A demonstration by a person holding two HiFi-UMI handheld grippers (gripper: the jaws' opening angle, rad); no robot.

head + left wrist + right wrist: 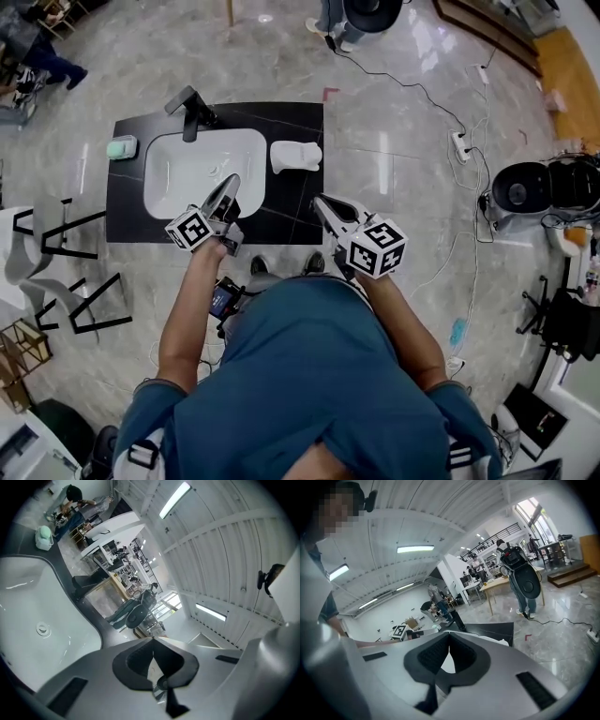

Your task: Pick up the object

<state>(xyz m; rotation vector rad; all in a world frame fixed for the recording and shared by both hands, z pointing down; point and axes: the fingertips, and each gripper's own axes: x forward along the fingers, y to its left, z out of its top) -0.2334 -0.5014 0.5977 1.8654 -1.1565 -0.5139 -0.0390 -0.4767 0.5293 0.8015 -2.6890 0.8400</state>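
Nothing is picked up yet. My left gripper (pixel 231 181) and right gripper (pixel 319 200) hover over the black counter's (pixel 300 117) near edge, fingers (pixel 136 663) closed and empty. The white lumpy object (pixel 295 156) lies untouched near its right edge.

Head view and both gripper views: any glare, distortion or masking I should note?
Head view: sharp, evenly lit, with lamp reflections on the glossy grey marble floor. Left gripper view: heavy fisheye bending, dark corners, a bright ceiling strip lamp. Right gripper view: same fisheye, a mosaic patch at upper left, the tall window washed out.
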